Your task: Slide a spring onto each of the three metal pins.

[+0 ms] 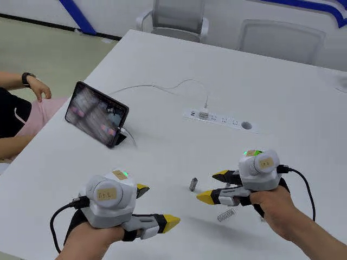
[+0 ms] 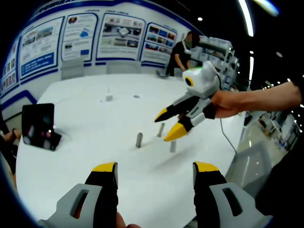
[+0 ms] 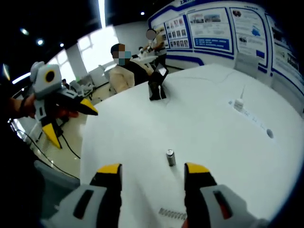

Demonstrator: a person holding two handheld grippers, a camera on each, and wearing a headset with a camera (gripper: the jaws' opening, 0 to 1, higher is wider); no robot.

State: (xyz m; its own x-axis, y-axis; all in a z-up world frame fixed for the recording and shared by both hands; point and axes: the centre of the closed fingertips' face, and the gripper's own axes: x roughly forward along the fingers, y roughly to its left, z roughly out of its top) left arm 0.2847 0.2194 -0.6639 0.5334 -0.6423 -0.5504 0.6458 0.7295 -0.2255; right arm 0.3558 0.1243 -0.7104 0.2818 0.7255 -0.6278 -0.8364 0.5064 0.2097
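We hold both grippers low over the white surface (image 1: pixel 162 65), and neither carries anything. The left gripper (image 1: pixel 157 204) has its jaws spread wide, and the right gripper (image 1: pixel 212 186) is just as wide open. In the head view a loose spring (image 1: pixel 226 215) lies flat on the surface at about 5 o'clock from the right gripper's tips, close under them. An upright pin (image 1: pixel 193 184) stands near them at about 9 o'clock. Its side looks ribbed, so it may already carry a spring, but we cannot tell. In the left gripper view we make out what we take for a second pin (image 2: pixel 161 129) and a third pin (image 2: pixel 173 146) just below the right gripper's tips. We judge the spring to be very light, slick and squashy. It will likely roll at a nudge and may shoot out if pinched at its ends. We would take it gently across the coils near one end, leaving the other end free to slip over a pin. The pins look stiff but slender, and a sideways knock could tip them.
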